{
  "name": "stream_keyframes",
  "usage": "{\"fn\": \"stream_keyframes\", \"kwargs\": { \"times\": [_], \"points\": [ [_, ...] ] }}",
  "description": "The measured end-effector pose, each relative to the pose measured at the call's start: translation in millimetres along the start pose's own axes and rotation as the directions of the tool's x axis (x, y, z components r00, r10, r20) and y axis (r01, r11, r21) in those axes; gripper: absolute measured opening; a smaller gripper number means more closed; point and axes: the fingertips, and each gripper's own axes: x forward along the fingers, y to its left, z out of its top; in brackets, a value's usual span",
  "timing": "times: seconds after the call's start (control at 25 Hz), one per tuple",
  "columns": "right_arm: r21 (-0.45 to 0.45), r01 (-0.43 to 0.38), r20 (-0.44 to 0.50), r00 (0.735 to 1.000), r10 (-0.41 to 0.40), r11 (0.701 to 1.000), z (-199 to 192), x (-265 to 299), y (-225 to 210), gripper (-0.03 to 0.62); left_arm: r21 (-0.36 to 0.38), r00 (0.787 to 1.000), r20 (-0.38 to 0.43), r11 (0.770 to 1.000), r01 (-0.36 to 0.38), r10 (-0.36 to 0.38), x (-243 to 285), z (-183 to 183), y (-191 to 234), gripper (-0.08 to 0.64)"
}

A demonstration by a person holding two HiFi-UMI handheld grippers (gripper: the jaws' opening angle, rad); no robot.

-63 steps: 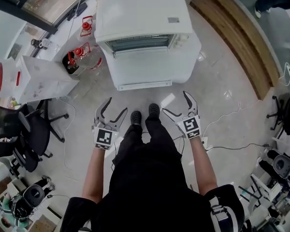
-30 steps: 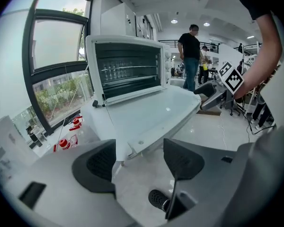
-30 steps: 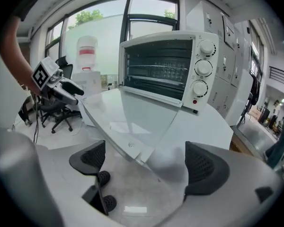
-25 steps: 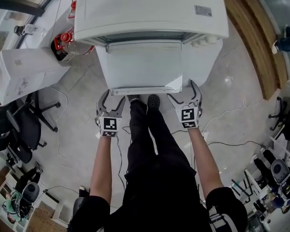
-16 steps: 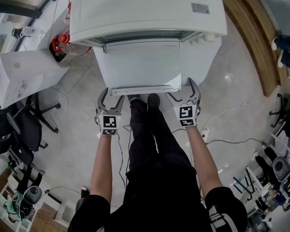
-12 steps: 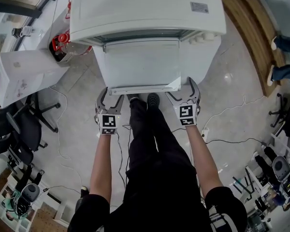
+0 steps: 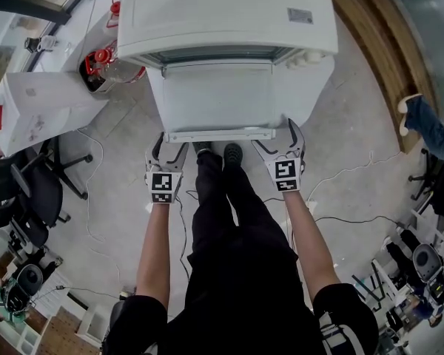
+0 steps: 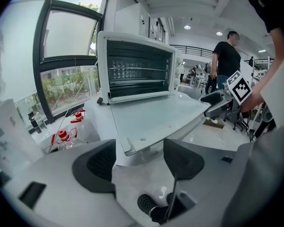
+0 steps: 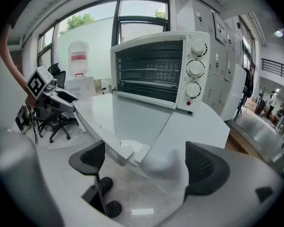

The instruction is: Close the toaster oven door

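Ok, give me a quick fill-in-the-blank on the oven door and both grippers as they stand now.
1. The toaster oven has its door folded down flat, so it is ____.
2. The left gripper and the right gripper each face a front corner of the door with jaws ____, gripping nothing.
3. The oven's control panel carries ____ knobs.

Missing words: open; apart; three

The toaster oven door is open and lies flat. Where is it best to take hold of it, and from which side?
Take the handle bar along the free front edge of the door, near a corner, from the front and slightly below. The door lies level, hinged at the toaster oven, so that edge likely lifts easiest. The open left gripper and right gripper flank it.
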Motion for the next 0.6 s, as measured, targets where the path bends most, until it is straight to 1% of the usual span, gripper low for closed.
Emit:
{"fn": "stream_keyframes", "kwargs": {
  "times": [0.16,0.24,0.6],
  "points": [
    [0.036,-0.017,0.014,1.0,0.017,0.999,11.6,-6.1,-2.8,0.545,-0.102,1.0,0.015,0.995,0.013,-0.011,-4.0,7.5,1.9,0.296],
    [0.056,-0.023,0.029,0.999,0.022,0.998,17.8,-9.8,-4.4,0.545,-0.132,1.0,0.026,0.991,0.013,-0.01,-6.3,13.4,3.2,0.296],
    [0.109,-0.039,0.069,0.997,0.031,0.993,37.5,-23.1,-11.6,0.54,-0.14,0.998,0.055,0.99,0.009,-0.001,-17.3,41.5,4.8,0.296]
  ]
}}
